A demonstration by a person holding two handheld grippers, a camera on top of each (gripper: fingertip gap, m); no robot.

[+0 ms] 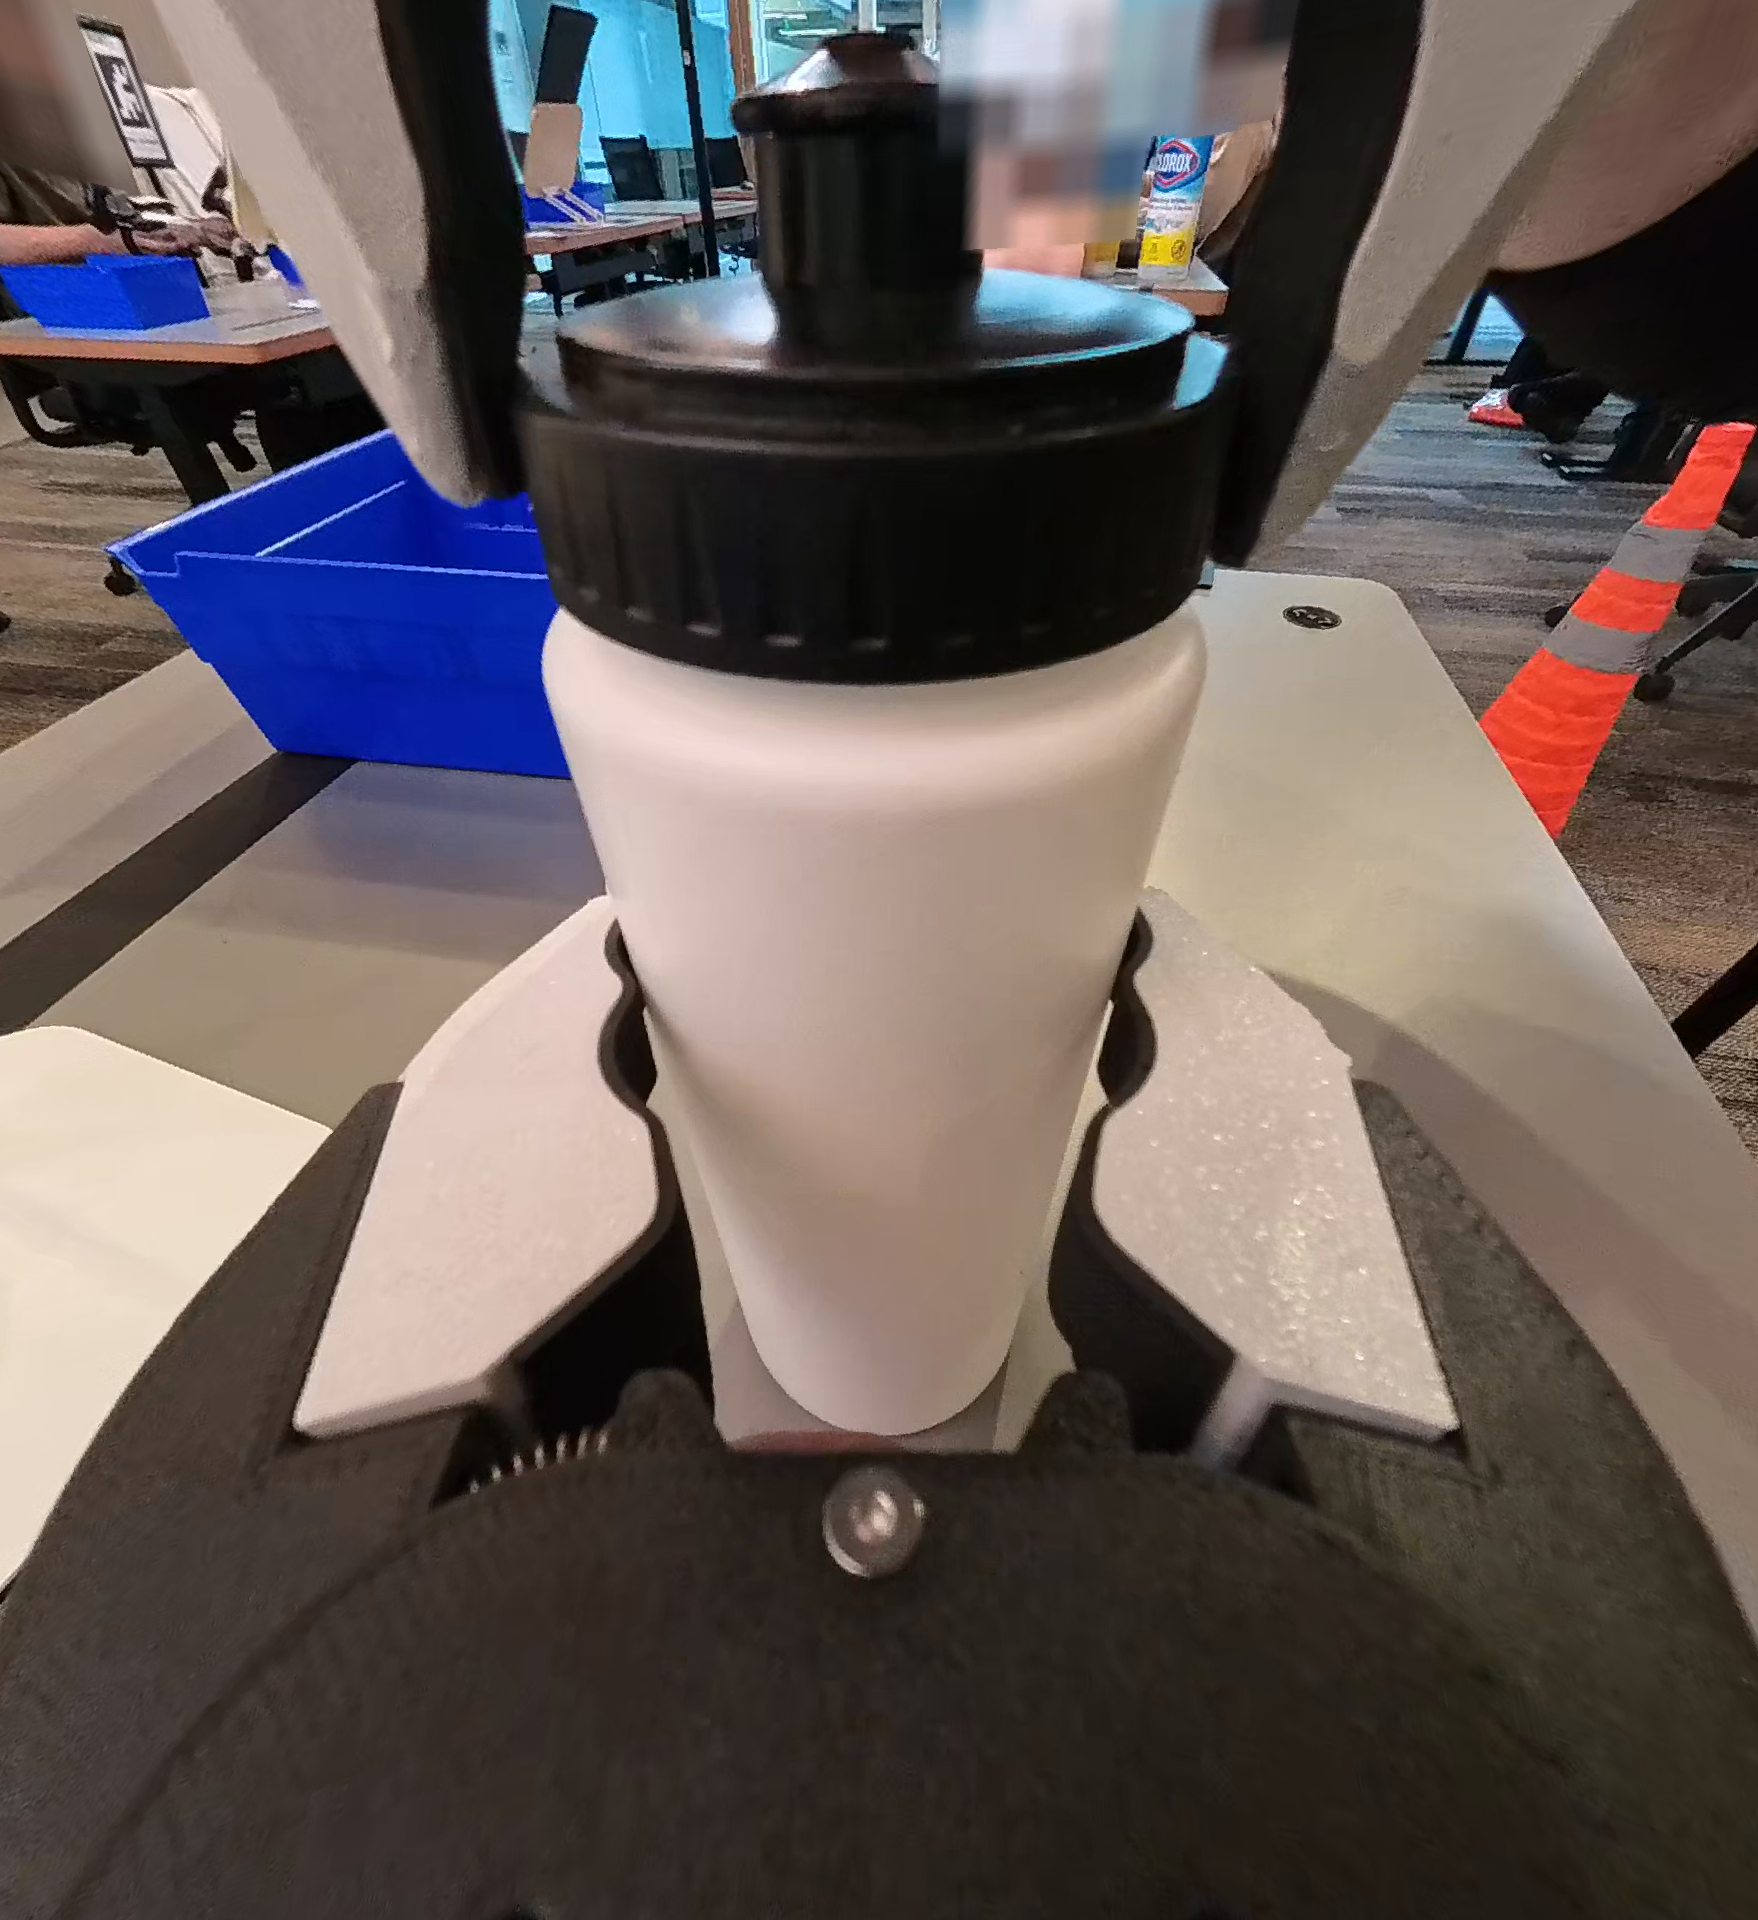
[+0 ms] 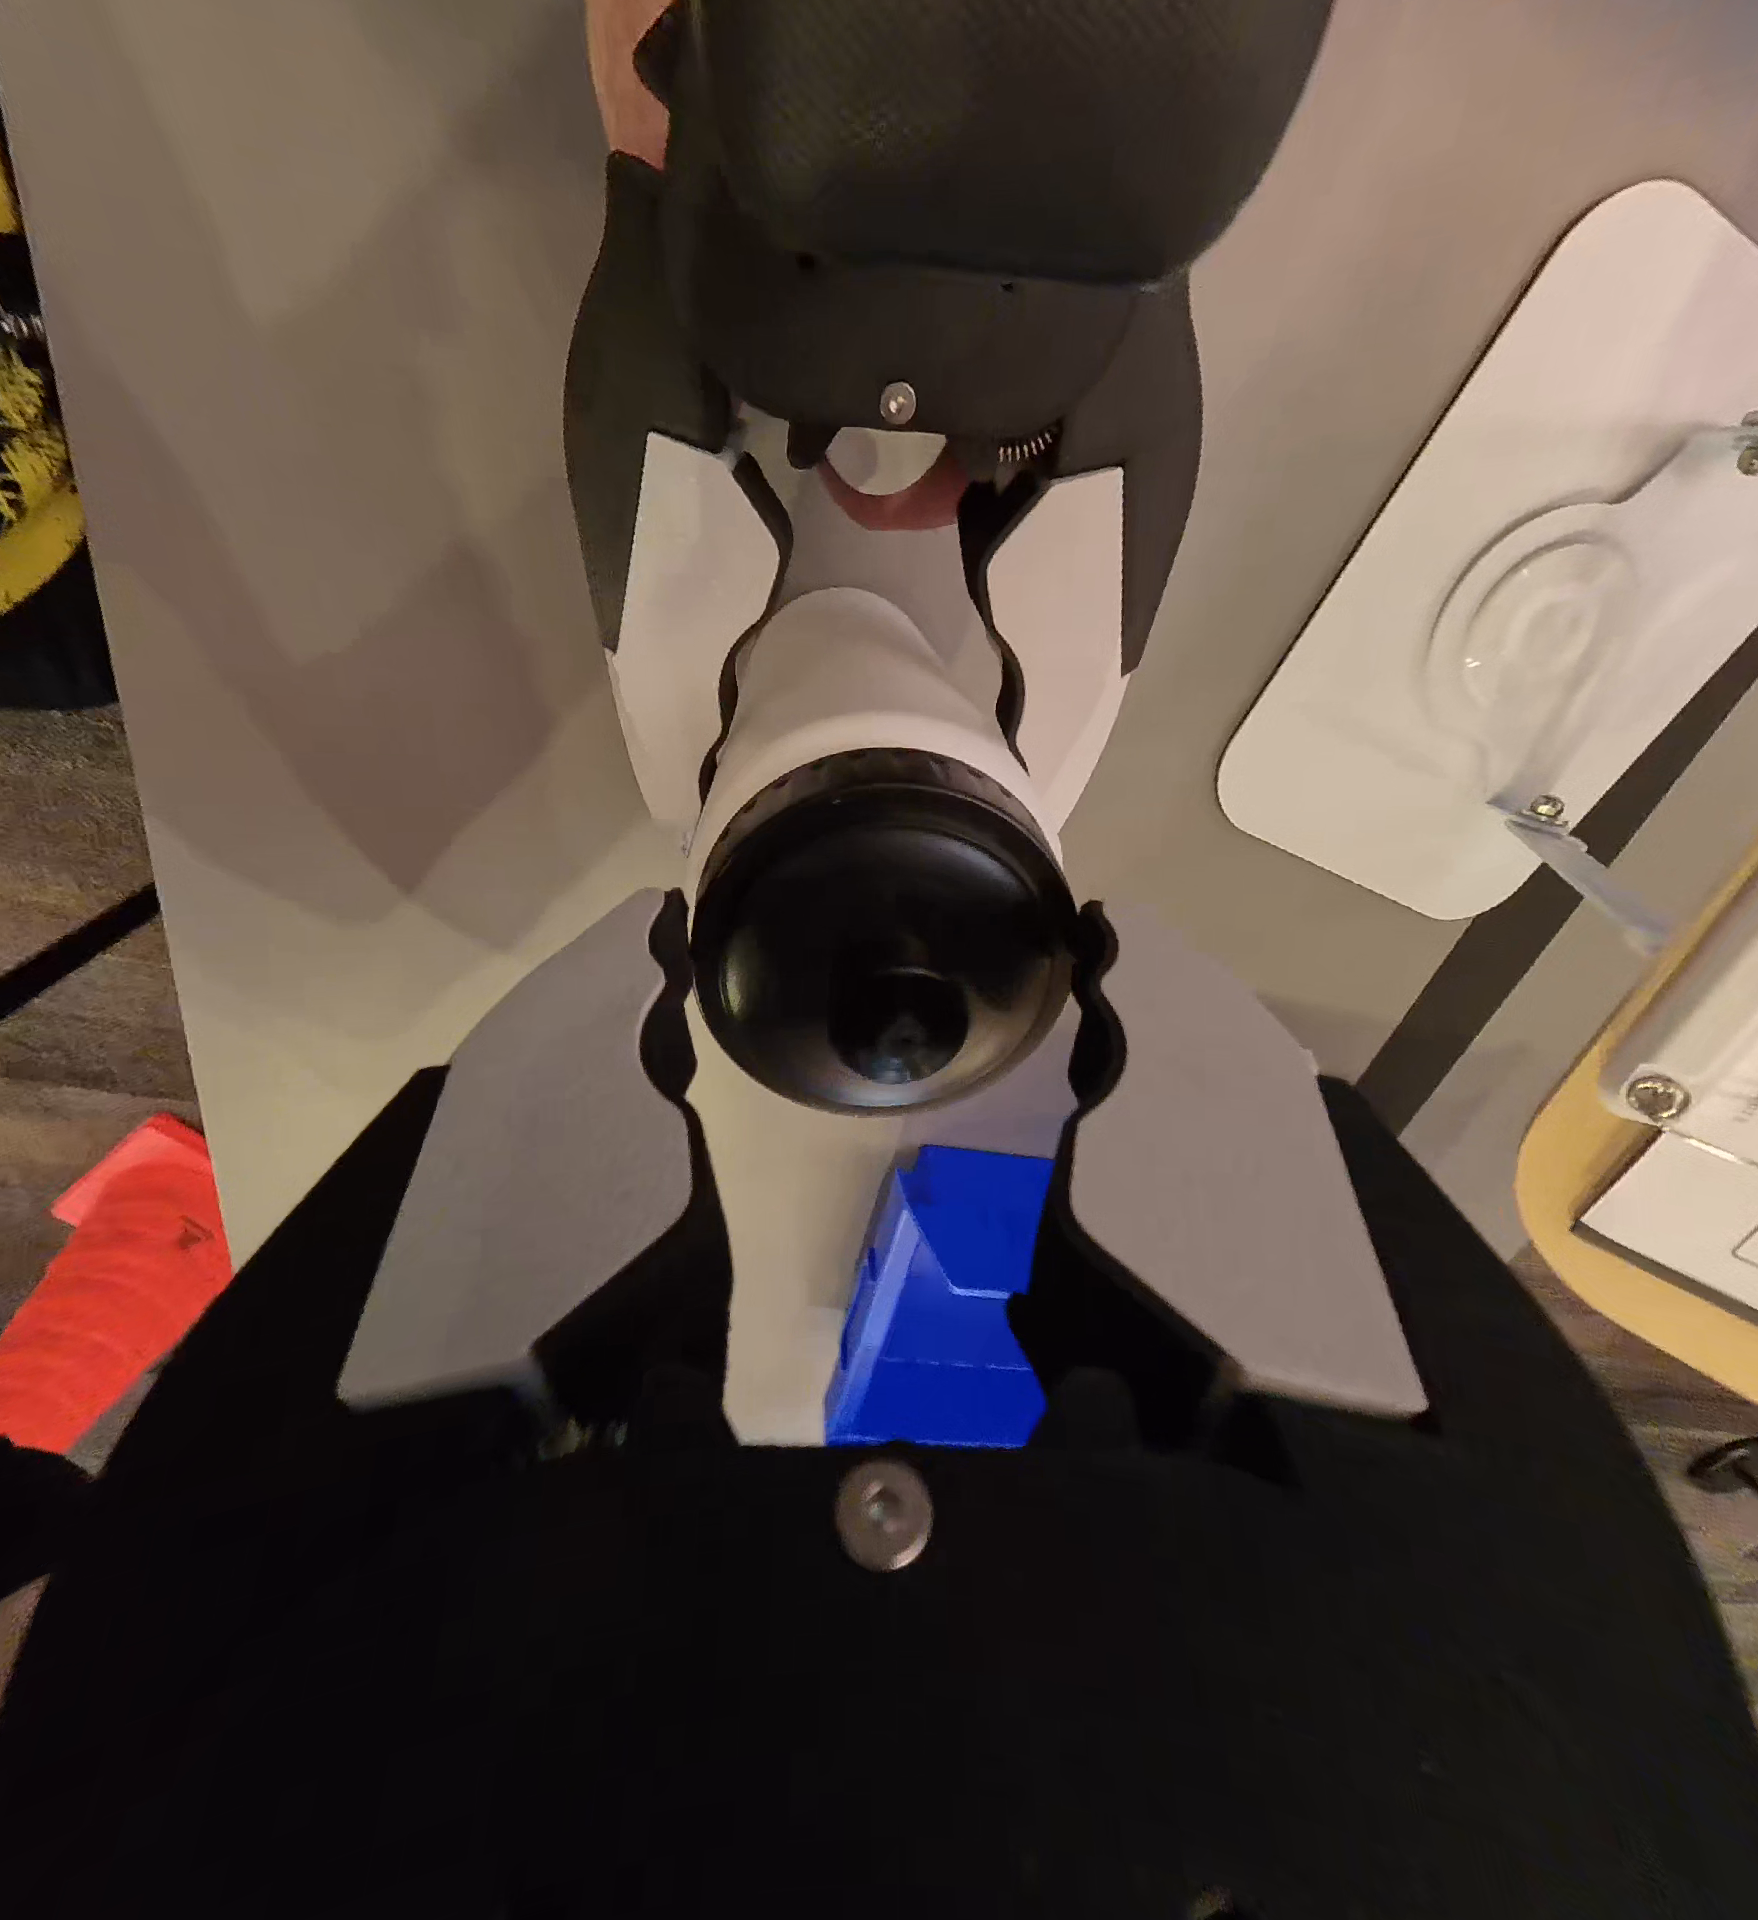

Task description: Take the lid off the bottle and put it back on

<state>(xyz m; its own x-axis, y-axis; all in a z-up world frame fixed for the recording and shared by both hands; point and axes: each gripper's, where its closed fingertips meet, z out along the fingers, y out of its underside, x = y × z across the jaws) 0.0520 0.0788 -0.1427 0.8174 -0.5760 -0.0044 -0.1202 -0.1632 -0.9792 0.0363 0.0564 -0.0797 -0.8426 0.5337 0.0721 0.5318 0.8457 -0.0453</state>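
Observation:
A white bottle [image 1: 875, 987] stands upright on the pale table [image 1: 1322, 831] with its black ribbed lid [image 1: 875, 540] seated on the neck. My left gripper [image 1: 875, 956] is shut on the bottle's lower body, one finger on each side. My right gripper [image 1: 864, 509] comes down from above and its black pads press both sides of the lid. The right wrist view looks straight down on the lid [image 2: 885, 987], with my right gripper [image 2: 883, 935] closed around it. The left gripper [image 2: 870, 717] shows beyond it, holding the bottle [image 2: 854, 675].
A blue bin [image 1: 355, 623] stands on the table behind and left of the bottle; it also shows in the right wrist view [image 2: 948, 1299]. A white board [image 1: 75, 1247] lies at the left. An orange cone [image 1: 1623, 623] stands on the carpet to the right. People sit at desks far behind.

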